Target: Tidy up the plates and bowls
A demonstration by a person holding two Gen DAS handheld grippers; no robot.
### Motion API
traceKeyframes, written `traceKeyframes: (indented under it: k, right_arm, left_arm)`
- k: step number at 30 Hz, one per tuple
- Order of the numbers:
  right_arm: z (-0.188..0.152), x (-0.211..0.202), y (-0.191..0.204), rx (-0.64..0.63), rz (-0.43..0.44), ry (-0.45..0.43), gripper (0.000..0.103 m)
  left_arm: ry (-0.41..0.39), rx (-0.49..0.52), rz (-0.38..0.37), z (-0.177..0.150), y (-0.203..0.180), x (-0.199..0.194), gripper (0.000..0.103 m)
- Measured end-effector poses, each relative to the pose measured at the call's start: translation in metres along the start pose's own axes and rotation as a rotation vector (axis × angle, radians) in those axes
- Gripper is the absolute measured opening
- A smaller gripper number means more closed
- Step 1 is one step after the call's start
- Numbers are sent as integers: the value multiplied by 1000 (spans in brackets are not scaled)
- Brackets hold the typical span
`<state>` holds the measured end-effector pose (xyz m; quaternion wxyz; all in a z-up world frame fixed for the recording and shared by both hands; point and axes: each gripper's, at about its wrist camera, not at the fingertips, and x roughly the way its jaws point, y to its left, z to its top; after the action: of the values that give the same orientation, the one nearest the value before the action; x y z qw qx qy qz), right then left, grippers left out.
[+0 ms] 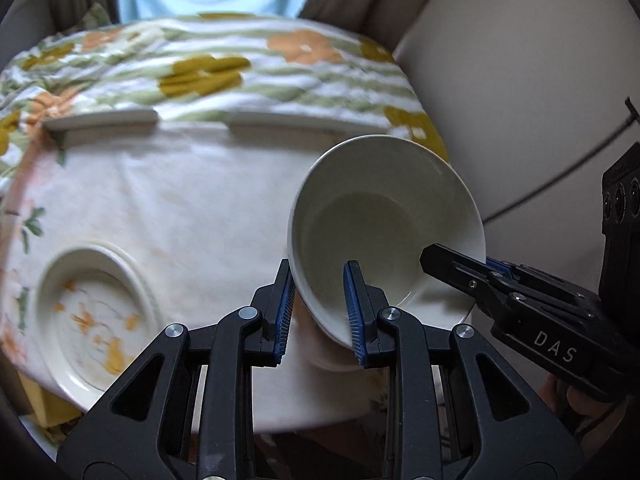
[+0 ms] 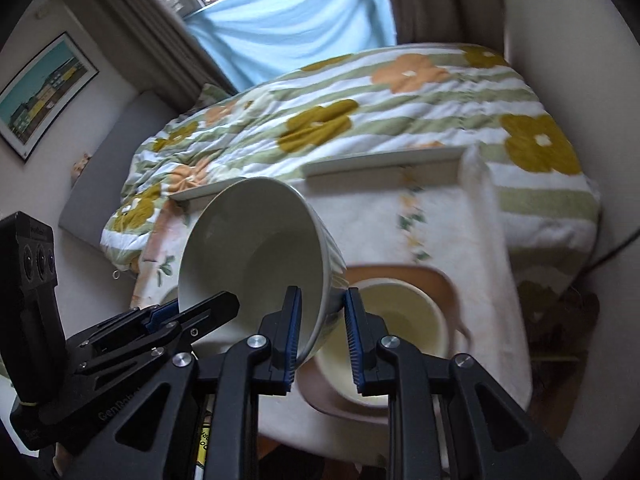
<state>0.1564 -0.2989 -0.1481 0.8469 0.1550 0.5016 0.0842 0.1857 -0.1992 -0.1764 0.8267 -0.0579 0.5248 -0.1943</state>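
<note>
Blue ribbed pads line the black fingers of both tongs, and each pair pinches the wall of the same plain white ceramic bowl (image 1: 384, 224), one pad inside and one outside. The left gripper (image 1: 320, 312) grips the near rim of the bowl; in its view the right gripper (image 1: 476, 268) reaches in from the right and clamps the opposite rim. In the right wrist view the right gripper (image 2: 320, 332) bites the rim at the bowl's lower right side, with the left gripper (image 2: 188, 312) coming in from the lower left.

The bowl is held between the two, tipped so its hollow faces the cameras, lifted above a table draped in a cream cloth with faint orange flowers (image 1: 180, 200). Below it in the right view sits a cream bowl (image 2: 404, 320) resting on a rounded pinkish-tan tray (image 2: 444, 284). In the left view a shallow cream plate with orange floral marks (image 1: 92, 320) lies on the cloth at the lower left, well apart from the held bowl.

Behind the table is a bed with a green-striped quilt bearing orange and mustard flowers (image 2: 360, 120), a pale blue curtain (image 2: 288, 32) and a framed picture (image 2: 44, 92) on the wall.
</note>
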Motion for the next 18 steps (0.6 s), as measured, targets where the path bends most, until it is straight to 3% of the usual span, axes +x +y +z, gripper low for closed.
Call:
traceKeyframes:
  k: [6, 18]
  right_arm:
    - [-22, 13, -40, 61, -22, 47, 20]
    - [-42, 36, -61, 48, -61, 91, 20]
  left_arm:
    - [84, 44, 27, -17, -19, 35, 22]
    - [158, 141, 140, -27, -25, 71, 22]
